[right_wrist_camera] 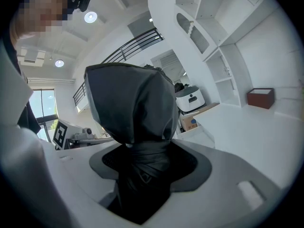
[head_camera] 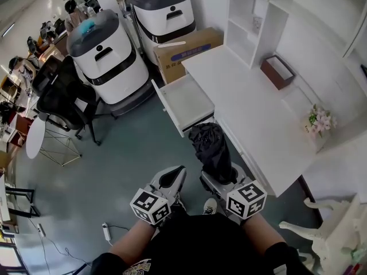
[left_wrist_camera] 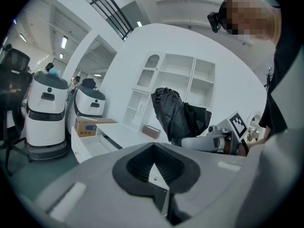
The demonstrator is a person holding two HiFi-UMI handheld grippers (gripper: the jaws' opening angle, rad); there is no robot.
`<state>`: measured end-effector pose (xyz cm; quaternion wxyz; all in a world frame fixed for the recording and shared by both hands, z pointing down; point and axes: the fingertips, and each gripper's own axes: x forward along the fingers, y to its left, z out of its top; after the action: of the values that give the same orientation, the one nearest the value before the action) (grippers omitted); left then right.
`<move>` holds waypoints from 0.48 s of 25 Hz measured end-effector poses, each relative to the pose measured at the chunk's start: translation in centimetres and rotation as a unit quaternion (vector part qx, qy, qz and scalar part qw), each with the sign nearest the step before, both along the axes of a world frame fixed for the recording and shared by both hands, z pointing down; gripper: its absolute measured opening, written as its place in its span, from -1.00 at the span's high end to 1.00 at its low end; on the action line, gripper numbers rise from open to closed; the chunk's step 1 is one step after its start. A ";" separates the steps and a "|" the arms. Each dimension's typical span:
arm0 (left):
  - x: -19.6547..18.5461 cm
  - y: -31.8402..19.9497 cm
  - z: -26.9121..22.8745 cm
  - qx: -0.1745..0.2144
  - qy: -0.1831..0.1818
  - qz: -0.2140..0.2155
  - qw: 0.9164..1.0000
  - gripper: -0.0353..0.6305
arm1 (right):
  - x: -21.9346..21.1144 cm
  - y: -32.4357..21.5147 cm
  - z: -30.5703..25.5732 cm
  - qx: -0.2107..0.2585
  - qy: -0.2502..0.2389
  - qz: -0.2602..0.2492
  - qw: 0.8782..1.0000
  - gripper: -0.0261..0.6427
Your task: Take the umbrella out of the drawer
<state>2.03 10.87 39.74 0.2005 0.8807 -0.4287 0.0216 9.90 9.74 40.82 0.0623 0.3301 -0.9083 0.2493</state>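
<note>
At left: left gripper (head_camera: 174, 175) with jaws pressed together, nothing between. Best kept low, out of the way. Beyond, far left of the desk (head_camera: 252, 119): drawer (head_camera: 184, 102) pulled open. At right: right gripper (head_camera: 213, 181) clamped on the umbrella (head_camera: 211, 148), upright, out of the drawer. Grip firmly; bunched cloth probably slippery. Only in the right gripper view: jaws biting the wrapped neck. Only in the head view: gap between umbrella and drawer.

open floor on the left, furniture crowding the right
the drawer (head_camera: 184, 101) juts out over the floor (head_camera: 114, 171), its inside bare. the tabletop (head_camera: 252, 125) beside it is free in the middle, with a brown box (head_camera: 278, 71) and flowers (head_camera: 320, 121) along its far side. the umbrella (head_camera: 211, 146), clamped in the right gripper (head_camera: 218, 181), rises just before the drawer.
</note>
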 end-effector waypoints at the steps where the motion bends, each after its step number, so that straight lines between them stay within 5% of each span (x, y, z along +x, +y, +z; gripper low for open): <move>1: 0.0 0.0 0.0 -0.001 0.000 0.001 1.000 0.89 | 0.0 0.0 0.1 -0.001 0.000 0.000 1.000 0.07; 12: 0.3 0.1 0.2 -0.004 -0.001 0.004 1.000 0.89 | 0.0 0.0 0.3 -0.002 0.002 -0.001 1.000 0.07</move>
<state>2.34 10.95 39.94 0.2040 0.8815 -0.4252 0.0249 9.93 9.75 41.09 0.0652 0.3299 -0.9080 0.2500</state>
